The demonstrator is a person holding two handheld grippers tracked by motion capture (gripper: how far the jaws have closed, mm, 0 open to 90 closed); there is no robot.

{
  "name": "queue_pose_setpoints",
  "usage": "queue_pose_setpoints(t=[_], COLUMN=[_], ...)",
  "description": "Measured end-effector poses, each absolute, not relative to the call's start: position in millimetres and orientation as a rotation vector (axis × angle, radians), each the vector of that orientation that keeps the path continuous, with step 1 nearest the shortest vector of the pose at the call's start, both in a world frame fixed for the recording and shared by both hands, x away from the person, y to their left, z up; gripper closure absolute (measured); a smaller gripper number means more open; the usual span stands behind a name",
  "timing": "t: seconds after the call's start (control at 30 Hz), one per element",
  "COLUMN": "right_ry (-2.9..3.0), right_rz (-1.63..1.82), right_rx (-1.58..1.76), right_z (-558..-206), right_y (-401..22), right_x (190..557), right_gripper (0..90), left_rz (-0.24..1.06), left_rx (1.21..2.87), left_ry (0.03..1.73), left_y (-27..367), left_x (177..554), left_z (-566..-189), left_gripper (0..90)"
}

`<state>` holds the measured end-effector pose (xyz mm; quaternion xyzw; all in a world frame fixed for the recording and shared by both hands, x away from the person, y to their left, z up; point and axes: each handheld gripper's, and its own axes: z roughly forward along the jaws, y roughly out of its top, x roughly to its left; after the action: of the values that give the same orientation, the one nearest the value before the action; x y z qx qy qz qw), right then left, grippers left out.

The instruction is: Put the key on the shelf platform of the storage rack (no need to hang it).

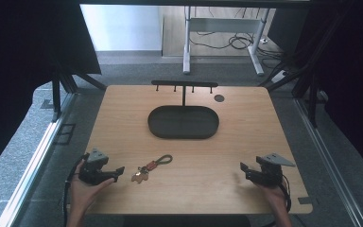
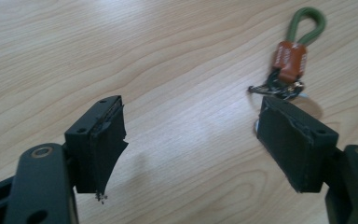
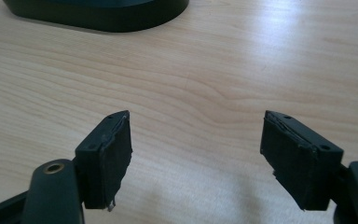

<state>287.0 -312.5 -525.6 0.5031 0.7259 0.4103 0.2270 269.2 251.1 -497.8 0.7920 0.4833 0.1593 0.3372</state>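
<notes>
Bare wooden table point(image 1: 246, 142), keychain point(image 1: 151, 166) just beside open left gripper point(image 1: 121, 170)

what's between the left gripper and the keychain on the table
Nothing: in the high view, bare wood separates the left gripper from the keychain.

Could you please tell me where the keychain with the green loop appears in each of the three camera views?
High view: the keychain lies on the table near its front edge, left of centre, just right of the left gripper.
Left gripper view: upper right, green loop at the top edge, partly behind the right-hand jaw.
Right gripper view: not in it.
Shared landmark: the light wood-grain table top, seen in all three.
</notes>
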Motion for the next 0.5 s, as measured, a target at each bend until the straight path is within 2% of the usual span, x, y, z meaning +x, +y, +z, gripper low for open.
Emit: queue_pose_setpoints(t=[0.27,0.5], right_ry=[1.966,1.945], right_rz=[1.142,1.127], right_rx=[1.414,1.417], right_z=[-527.1,-525.8], right_y=[-322.8,-323.7], right_x=[288.6,289.9], right_gripper=[26.5,26.5], left_rz=[0.425,0.35], left_rx=[2.109,2.236], left_ry=[1.192,1.069], left_y=[239.2,224.8], left_x=[270.9,271.6], left_z=[-475.5,-451.5], left_gripper=[24.0,25.6])
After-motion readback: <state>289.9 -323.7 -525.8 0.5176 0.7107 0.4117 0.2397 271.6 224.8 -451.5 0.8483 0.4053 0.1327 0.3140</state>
